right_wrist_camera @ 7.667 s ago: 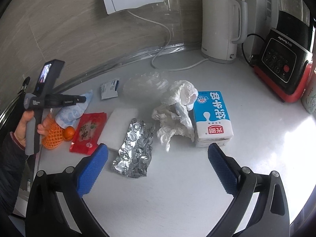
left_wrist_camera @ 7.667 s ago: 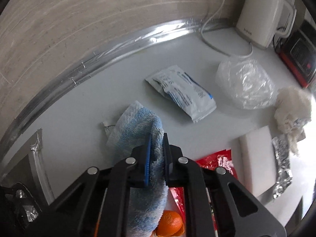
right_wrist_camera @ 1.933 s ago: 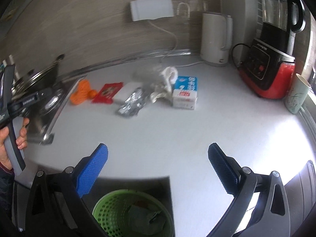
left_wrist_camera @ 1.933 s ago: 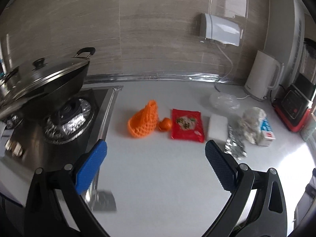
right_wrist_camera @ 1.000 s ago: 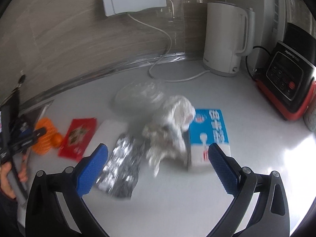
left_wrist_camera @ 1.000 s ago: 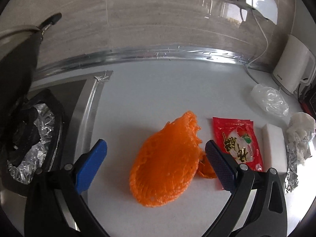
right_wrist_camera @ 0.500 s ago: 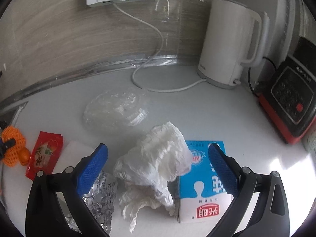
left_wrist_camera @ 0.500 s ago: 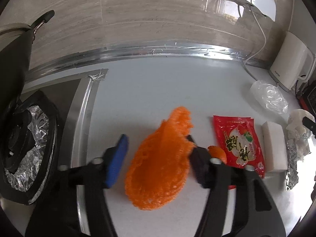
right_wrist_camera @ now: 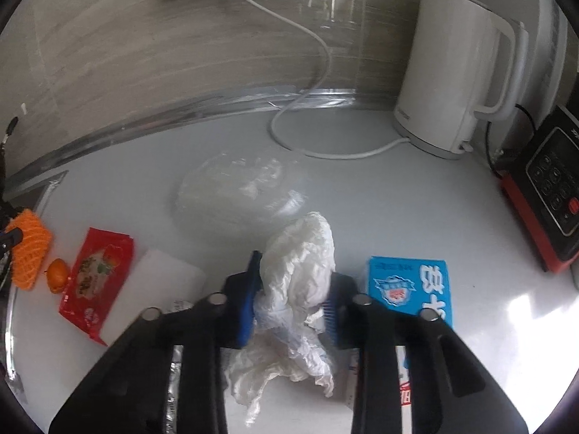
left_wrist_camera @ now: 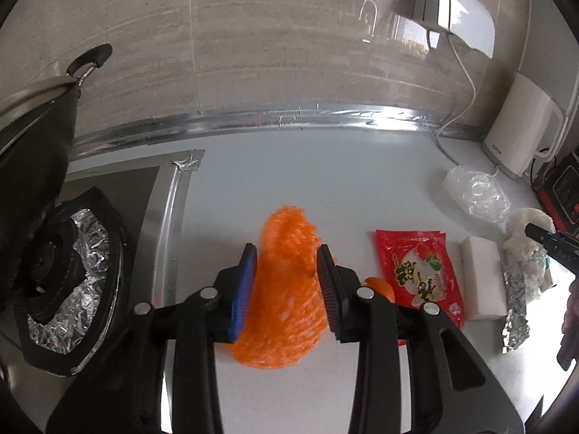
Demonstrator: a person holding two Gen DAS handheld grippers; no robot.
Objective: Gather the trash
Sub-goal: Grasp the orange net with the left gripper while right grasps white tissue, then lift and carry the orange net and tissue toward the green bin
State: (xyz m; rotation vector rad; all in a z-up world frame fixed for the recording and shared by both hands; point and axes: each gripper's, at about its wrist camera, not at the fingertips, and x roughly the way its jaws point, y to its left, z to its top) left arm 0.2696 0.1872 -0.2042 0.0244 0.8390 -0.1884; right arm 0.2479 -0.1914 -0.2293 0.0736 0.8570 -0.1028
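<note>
My left gripper [left_wrist_camera: 287, 282] is shut on the orange foam net [left_wrist_camera: 286, 289], which rests on the white counter [left_wrist_camera: 325, 181]; the net also shows in the right wrist view [right_wrist_camera: 29, 249]. A small orange [left_wrist_camera: 380, 286] lies just right of it. My right gripper [right_wrist_camera: 293, 296] is shut on the crumpled white tissue [right_wrist_camera: 300, 271], next to the blue milk carton [right_wrist_camera: 409, 285]. A red snack packet [left_wrist_camera: 419, 271], a white sponge block [left_wrist_camera: 481, 278], crumpled foil [left_wrist_camera: 515, 311] and a clear plastic bag [right_wrist_camera: 239, 188] lie between.
A stove with a foil-lined burner [left_wrist_camera: 68, 278] and a black wok [left_wrist_camera: 32, 137] are left. A white kettle [right_wrist_camera: 456, 83] with its cord [right_wrist_camera: 325, 152] and a red-and-black appliance [right_wrist_camera: 546, 195] stand at the back right.
Both grippers moved down onto the counter and closed: the left on the orange net, the right on the white tissue. Both were open half a second ago.
</note>
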